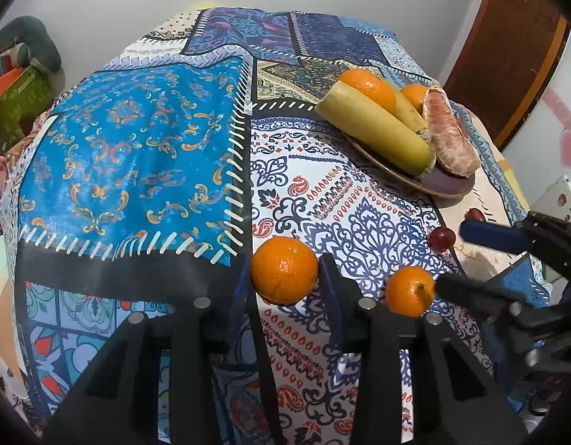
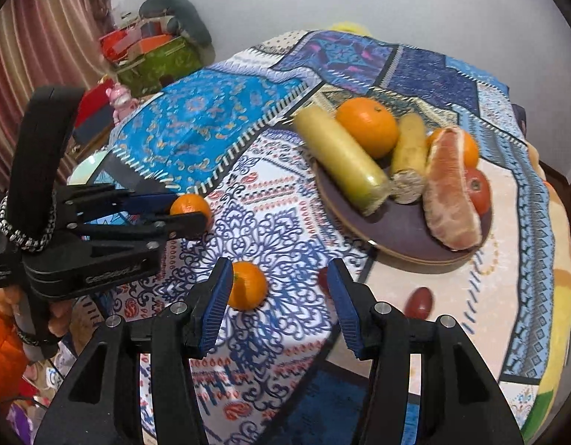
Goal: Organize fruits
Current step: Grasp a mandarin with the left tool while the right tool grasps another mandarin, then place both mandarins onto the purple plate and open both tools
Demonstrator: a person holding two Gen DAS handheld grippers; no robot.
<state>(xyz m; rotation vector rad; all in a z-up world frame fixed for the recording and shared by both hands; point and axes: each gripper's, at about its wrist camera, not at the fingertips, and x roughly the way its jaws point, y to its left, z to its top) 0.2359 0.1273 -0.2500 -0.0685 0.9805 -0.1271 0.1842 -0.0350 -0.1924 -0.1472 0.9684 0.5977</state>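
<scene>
A brown plate (image 1: 448, 185) (image 2: 396, 233) holds two bananas (image 2: 341, 159), oranges (image 2: 367, 126), a peeled grapefruit piece (image 2: 448, 200) and a tomato (image 2: 478, 189). My left gripper (image 1: 285, 278) (image 2: 189, 209) stands around a large orange (image 1: 284, 275) (image 2: 191, 205) on the cloth, jaws close to its sides. A smaller orange (image 1: 409, 291) (image 2: 247, 285) lies just inside the left finger of my right gripper (image 2: 278, 293), which is open. Two red grapes (image 1: 441, 239) (image 2: 418, 302) lie nearby; one is partly hidden by my right finger.
The table wears a patterned blue, white and red cloth (image 1: 137, 141) (image 2: 278, 222). A wooden door (image 1: 507, 55) stands at the right. Boxes and cushions (image 2: 152, 48) are piled by the wall, with a curtain (image 2: 37, 37) at left.
</scene>
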